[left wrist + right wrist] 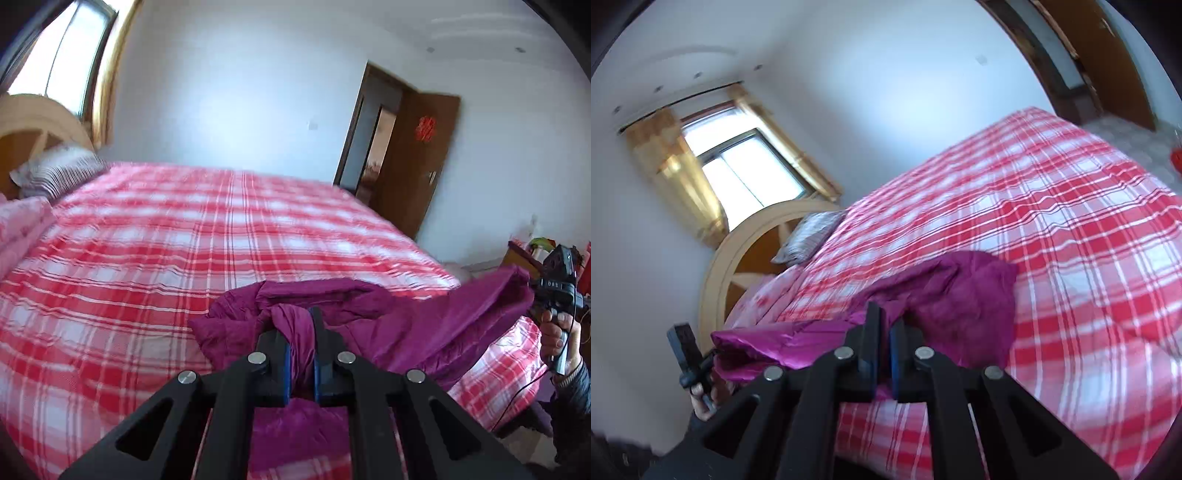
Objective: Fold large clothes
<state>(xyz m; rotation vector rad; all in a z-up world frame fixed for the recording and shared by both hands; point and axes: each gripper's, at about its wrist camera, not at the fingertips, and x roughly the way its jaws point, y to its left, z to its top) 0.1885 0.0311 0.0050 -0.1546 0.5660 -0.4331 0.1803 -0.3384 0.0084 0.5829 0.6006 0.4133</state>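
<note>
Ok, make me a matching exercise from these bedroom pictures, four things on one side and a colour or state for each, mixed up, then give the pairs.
Things:
1. purple garment
2. bedspread
3. door
4. pillow

Colour or state:
A. standing open, brown, with a red decoration
B. striped, at the headboard
C. red and white checks
D. pinched in both grippers

Pairs: 1-D, 2-C, 3-A, 4-B. The left gripper and right gripper are each shut on the purple garment.
</note>
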